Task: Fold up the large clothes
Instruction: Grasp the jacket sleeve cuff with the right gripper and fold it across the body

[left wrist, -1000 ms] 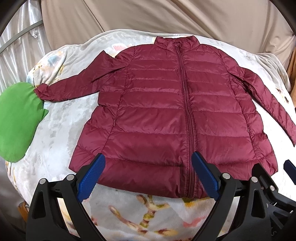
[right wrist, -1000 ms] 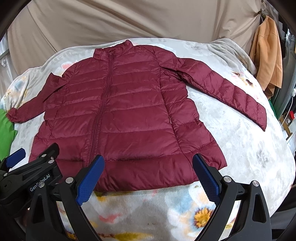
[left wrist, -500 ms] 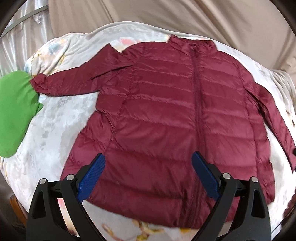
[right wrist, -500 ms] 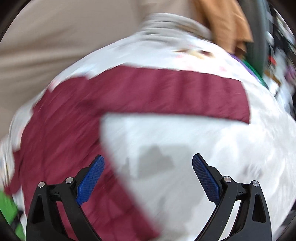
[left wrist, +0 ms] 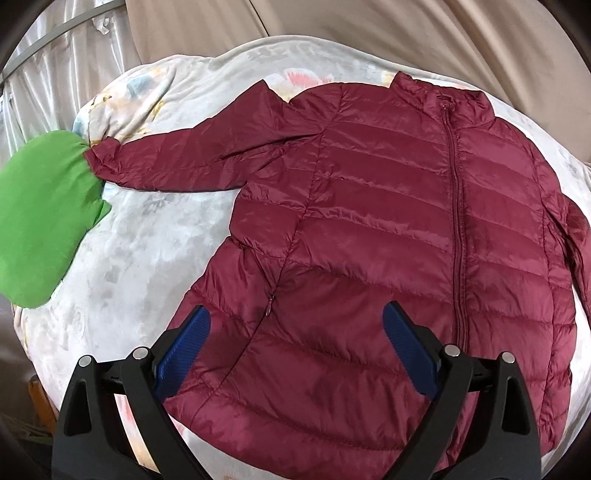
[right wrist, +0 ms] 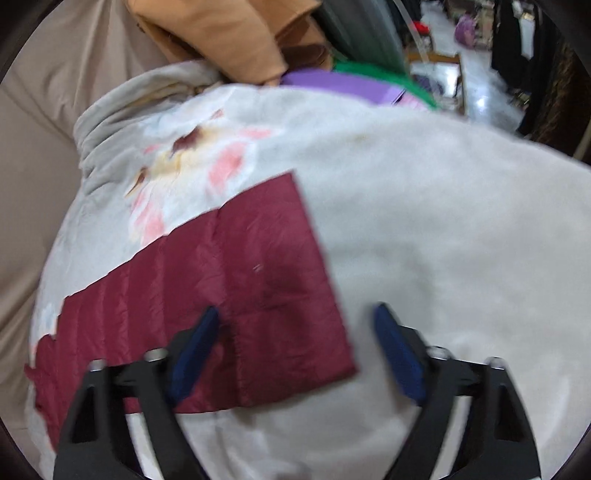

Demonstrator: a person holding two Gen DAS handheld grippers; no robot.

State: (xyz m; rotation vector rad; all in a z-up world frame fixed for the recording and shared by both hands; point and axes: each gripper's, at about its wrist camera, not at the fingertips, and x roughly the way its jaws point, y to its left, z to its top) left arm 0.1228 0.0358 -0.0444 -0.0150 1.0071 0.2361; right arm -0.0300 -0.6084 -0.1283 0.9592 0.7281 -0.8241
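A maroon quilted puffer jacket (left wrist: 388, 229) lies flat and zipped on a pale floral blanket (left wrist: 140, 236), its left sleeve (left wrist: 173, 162) stretched out toward a green cloth. My left gripper (left wrist: 295, 325) is open and empty, hovering over the jacket's lower left front near the pocket zip. In the blurred right wrist view, the jacket's right sleeve (right wrist: 240, 295) lies straight, its cuff end (right wrist: 317, 314) between the jaws. My right gripper (right wrist: 295, 328) is open, just above the cuff.
A green cloth (left wrist: 40, 218) lies at the blanket's left edge, touching the left cuff. Beige curtain (left wrist: 406, 33) hangs behind. In the right wrist view, an orange garment (right wrist: 229, 37), purple and green items (right wrist: 343, 83) and a cluttered floor lie beyond the blanket's far edge.
My left gripper moved forward and left over the jacket's lower front. My right gripper swung right and came down close over the right sleeve's cuff. Both stayed open.
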